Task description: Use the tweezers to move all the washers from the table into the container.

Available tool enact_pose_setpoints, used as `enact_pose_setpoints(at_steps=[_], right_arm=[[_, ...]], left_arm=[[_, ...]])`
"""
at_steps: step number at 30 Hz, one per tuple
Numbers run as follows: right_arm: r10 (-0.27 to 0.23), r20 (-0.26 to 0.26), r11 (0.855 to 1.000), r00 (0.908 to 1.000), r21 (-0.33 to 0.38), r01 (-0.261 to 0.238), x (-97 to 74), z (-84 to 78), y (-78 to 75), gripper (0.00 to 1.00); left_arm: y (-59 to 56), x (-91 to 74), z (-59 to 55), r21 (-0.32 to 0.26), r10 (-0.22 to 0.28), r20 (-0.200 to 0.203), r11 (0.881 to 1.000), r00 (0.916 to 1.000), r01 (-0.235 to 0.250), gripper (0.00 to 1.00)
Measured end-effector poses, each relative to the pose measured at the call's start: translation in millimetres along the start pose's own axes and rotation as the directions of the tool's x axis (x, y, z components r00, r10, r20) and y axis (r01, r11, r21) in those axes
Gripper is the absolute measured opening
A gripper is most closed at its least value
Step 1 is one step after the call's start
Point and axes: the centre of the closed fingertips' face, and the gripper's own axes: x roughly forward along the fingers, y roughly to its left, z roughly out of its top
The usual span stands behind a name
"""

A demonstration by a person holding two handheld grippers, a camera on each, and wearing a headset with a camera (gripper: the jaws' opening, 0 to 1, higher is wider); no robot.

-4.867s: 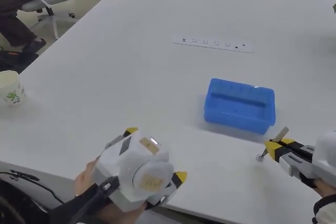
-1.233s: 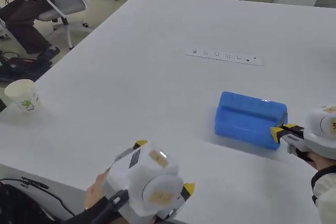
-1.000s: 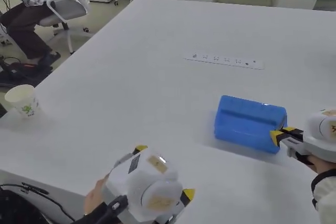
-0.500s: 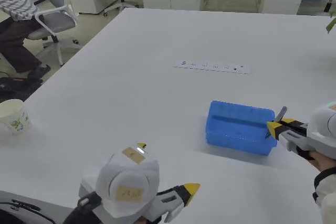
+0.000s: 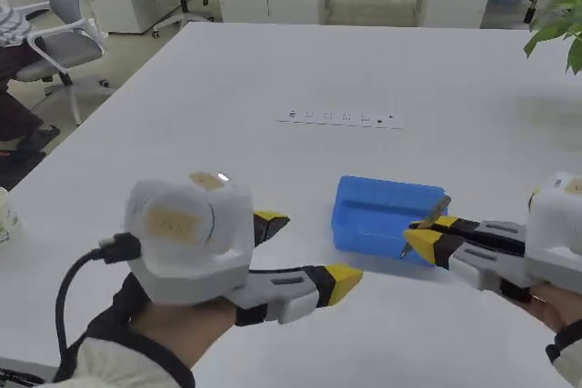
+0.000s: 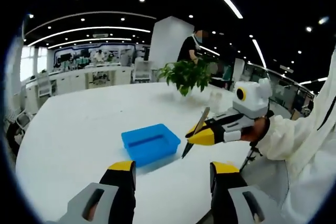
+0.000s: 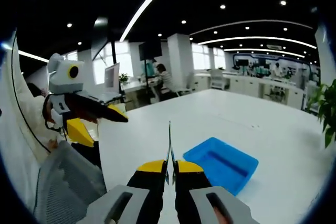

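Just beside the blue container (image 5: 364, 233), your right gripper (image 5: 420, 241) clamps the tweezers (image 5: 435, 211), your left gripper (image 5: 307, 250) gapes empty; loosen that clamp and the tweezers could slip, dropping any washer outside.

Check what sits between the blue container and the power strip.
Nothing. In the head view, the white table between the blue container and the power strip is bare.

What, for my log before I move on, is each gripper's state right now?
Left gripper: open, holding nothing.
Right gripper: closed on the tweezers; whether the tips carry a washer cannot be told.
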Motion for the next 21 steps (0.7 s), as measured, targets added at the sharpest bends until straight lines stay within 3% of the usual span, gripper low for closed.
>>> enact_pose_setpoints(at_steps=[2, 4, 6, 7, 8, 11, 12, 13, 15, 16, 17, 18, 19, 20, 21], right_arm=[[0.087, -0.003, 0.996, 0.9962, -0.003, -0.087, -1.6, -0.4, 17.1, 0.03], [0.178, -0.014, 0.984, 0.9839, -0.009, -0.178, -3.3, -1.0, 35.4, 0.03], [0.266, -0.056, 0.963, 0.9623, -0.031, -0.268, -5.5, -5.0, 53.6, 0.03], [0.292, -0.072, 0.955, 0.9536, -0.037, -0.296, -6.4, -6.4, 59.4, 0.03], [0.323, -0.099, 0.943, 0.9414, -0.048, -0.328, -7.7, -8.7, 66.7, 0.03], [0.371, -0.141, 0.921, 0.9179, -0.070, -0.383, -9.7, -11.4, 79.5, 0.03], [0.385, -0.149, 0.914, 0.9110, -0.073, -0.398, -10.5, -11.6, 82.5, 0.03], [0.404, -0.159, 0.905, 0.9008, -0.072, -0.419, -11.6, -11.6, 86.4, 0.03], [0.440, -0.177, 0.887, 0.8803, -0.068, -0.457, -14.2, -12.3, 92.2, 0.03], [0.453, -0.183, 0.880, 0.8728, -0.070, -0.471, -14.8, -12.5, 94.2, 0.03], [0.466, -0.191, 0.871, 0.8638, -0.070, -0.486, -15.8, -12.9, 96.7, 0.03], [0.482, -0.198, 0.862, 0.8536, -0.070, -0.502, -16.8, -13.3, 99.4, 0.03], [0.508, -0.210, 0.846, 0.8357, -0.061, -0.529, -18.9, -14.2, 103.7, 0.03], [0.525, -0.222, 0.835, 0.8215, -0.053, -0.548, -20.6, -15.2, 107.0, 0.03], [0.531, -0.230, 0.830, 0.8154, -0.054, -0.556, -21.5, -16.0, 108.3, 0.03]], left_arm=[[-12.0, 1.9, 8.2, -0.013, -0.080, 0.010, 0.997, 0.9968, 0.080, 0.46], [-22.8, 4.7, 14.0, -0.043, -0.158, 0.007, 0.986, 0.9873, 0.159, 0.45], [-32.2, 6.9, 15.0, -0.050, -0.237, -0.019, 0.970, 0.9713, 0.236, 0.42], [-41.1, 6.3, 13.7, -0.048, -0.300, -0.042, 0.953, 0.9531, 0.298, 0.39], [-44.8, 5.9, 11.8, -0.055, -0.326, -0.064, 0.945, 0.9432, 0.323, 0.33], [-52.5, 7.9, 9.7, -0.009, -0.371, -0.103, 0.928, 0.9230, 0.372, 0.27], [-58.1, 7.9, 8.6, -0.001, -0.399, -0.121, 0.916, 0.9090, 0.402, 0.27], [-59.8, 7.9, 8.4, 0.002, -0.408, -0.125, 0.912, 0.9045, 0.411, 0.27], [-70.5, 6.3, 2.4, -0.013, -0.466, -0.174, 0.882, 0.8673, 0.471, 0.23], [-72.6, 8.3, 1.8, -0.014, -0.473, -0.179, 0.878, 0.8627, 0.478, 0.22], [-73.6, 9.9, 2.8, -0.003, -0.474, -0.171, 0.877, 0.8636, 0.481, 0.21], [-77.9, 9.5, 1.7, -0.001, -0.496, -0.183, 0.863, 0.8486, 0.505, 0.20], [-79.0, 9.9, 1.8, -0.006, -0.504, -0.185, 0.859, 0.8440, 0.511, 0.18], [-81.9, 9.3, 1.9, -0.002, -0.519, -0.188, 0.849, 0.8337, 0.529, 0.17], [-84.1, 8.3, 1.8, 0.005, -0.532, -0.192, 0.840, 0.8249, 0.543, 0.16]])
